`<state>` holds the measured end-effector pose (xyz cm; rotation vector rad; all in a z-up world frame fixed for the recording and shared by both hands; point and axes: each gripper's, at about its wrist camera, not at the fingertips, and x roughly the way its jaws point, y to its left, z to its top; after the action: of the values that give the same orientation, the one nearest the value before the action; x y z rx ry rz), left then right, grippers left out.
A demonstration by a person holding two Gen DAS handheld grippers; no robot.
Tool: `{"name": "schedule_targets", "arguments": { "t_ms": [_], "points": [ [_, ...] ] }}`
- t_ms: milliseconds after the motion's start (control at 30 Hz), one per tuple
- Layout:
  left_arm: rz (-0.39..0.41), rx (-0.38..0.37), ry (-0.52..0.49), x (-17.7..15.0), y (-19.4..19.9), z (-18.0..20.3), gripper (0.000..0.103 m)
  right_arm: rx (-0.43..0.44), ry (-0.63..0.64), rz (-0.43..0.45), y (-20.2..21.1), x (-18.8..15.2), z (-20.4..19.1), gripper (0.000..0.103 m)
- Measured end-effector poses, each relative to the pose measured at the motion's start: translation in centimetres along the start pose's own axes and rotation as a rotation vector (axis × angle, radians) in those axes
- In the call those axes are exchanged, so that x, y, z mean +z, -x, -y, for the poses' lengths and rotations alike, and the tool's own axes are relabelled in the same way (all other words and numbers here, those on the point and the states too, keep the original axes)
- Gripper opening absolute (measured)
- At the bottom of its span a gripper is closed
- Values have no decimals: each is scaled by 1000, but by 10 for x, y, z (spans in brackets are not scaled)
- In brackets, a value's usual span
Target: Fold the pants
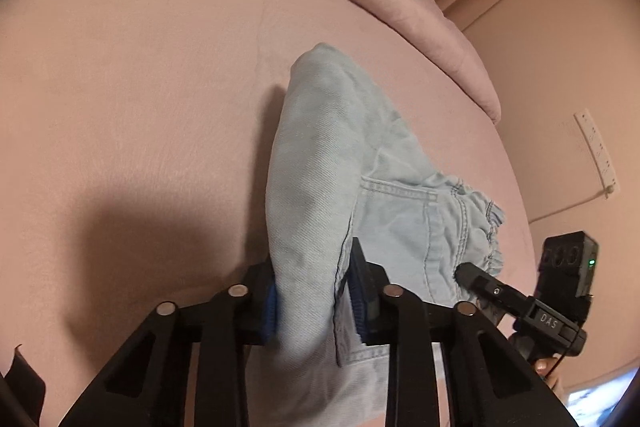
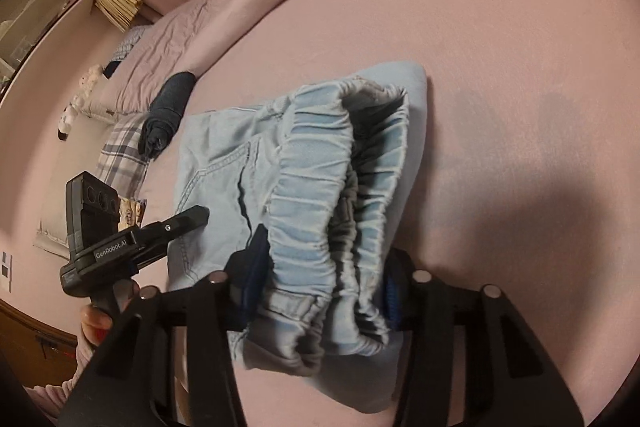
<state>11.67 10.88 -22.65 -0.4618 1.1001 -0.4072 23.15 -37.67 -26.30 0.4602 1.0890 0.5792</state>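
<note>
A: Where are the pants (image 1: 320, 163) sitting?

B: On the pink bed (image 1: 140, 87), partly folded. A thick folded edge of the pale denim runs straight up between the left tongs (image 1: 314, 297), and the blue pads (image 1: 358, 297) press on it from both sides, so those tongs are clamped on the cloth with only a narrow gap.

A: And the right tongs (image 2: 320, 291)?

B: About half open, squeezed around the bunched elastic waistband (image 2: 320, 195). The gathered band fills the whole space between the pads, so it's gripped on the pants (image 2: 224, 155) too.

A: How do the two stand to each other?

B: From the left tongs, the right tongs (image 1: 476, 273) come in at the right, tip touching the waistband (image 1: 486, 227). From the right tongs, the left tongs (image 2: 192, 219) sit to the left, beside the pocket side of the denim, with a hand (image 2: 94, 323) below them.

A: Anything beyond the pants?

B: A dark rolled garment (image 2: 168, 111) lies past the left tongs, near a plaid cloth (image 2: 122, 151) at the bed's edge
</note>
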Motion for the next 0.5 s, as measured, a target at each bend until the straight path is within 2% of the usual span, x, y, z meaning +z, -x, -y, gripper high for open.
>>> {"name": "schedule_targets", "arguments": {
  "t_ms": [167, 500],
  "points": [
    [35, 36, -46, 4, 12, 12, 19, 5, 69, 52, 9, 5, -13, 39],
    [143, 71, -93, 36, 47, 9, 19, 27, 208, 126, 9, 44, -62, 39]
  ]
}}
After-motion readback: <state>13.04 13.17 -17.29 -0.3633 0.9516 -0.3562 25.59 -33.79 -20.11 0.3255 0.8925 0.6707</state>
